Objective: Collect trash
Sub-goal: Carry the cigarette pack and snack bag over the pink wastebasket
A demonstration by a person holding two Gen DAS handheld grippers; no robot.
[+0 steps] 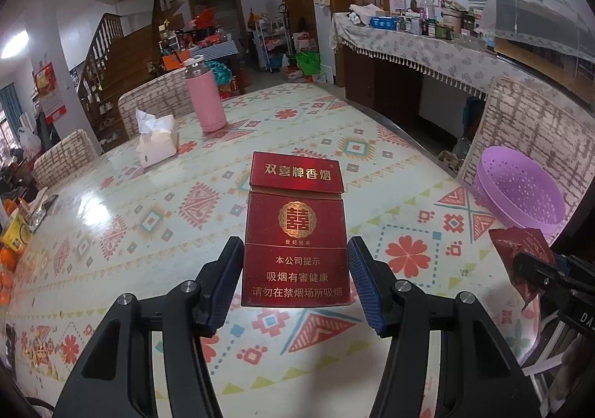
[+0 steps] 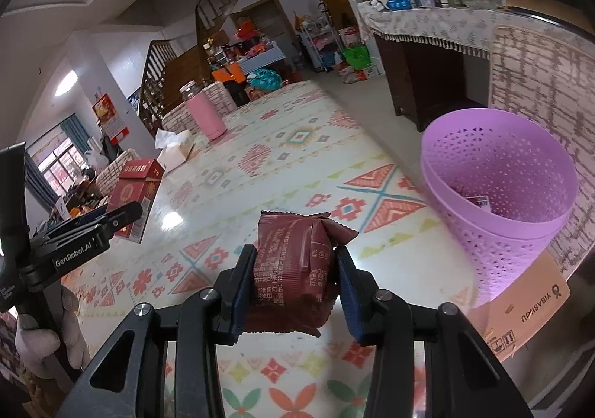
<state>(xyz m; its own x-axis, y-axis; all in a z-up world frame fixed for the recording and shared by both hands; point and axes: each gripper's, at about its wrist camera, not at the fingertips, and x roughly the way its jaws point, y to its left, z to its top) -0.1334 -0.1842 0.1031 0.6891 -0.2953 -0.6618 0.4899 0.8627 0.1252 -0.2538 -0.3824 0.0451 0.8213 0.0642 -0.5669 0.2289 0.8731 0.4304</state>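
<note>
A red cigarette box (image 1: pixel 295 232) with its lid flipped up sits between the fingers of my left gripper (image 1: pixel 295 280). The jaws press its two sides and hold it above the table; the box also shows in the right wrist view (image 2: pixel 134 195). My right gripper (image 2: pixel 295 284) is shut on a dark red snack wrapper (image 2: pixel 297 269), held above the table left of a purple perforated trash basket (image 2: pixel 498 202). The basket holds some scraps. In the left wrist view the basket (image 1: pixel 520 195) stands at the right table edge, and the wrapper (image 1: pixel 520 250) shows below it.
A patterned tablecloth (image 1: pixel 156 217) covers the table. A pink thermos (image 1: pixel 204 98) and a tissue box (image 1: pixel 156 142) stand at the far side. Oranges and packets (image 1: pixel 15 239) lie at the left edge. A pink cardboard box (image 2: pixel 520 310) lies by the basket. Chairs surround the table.
</note>
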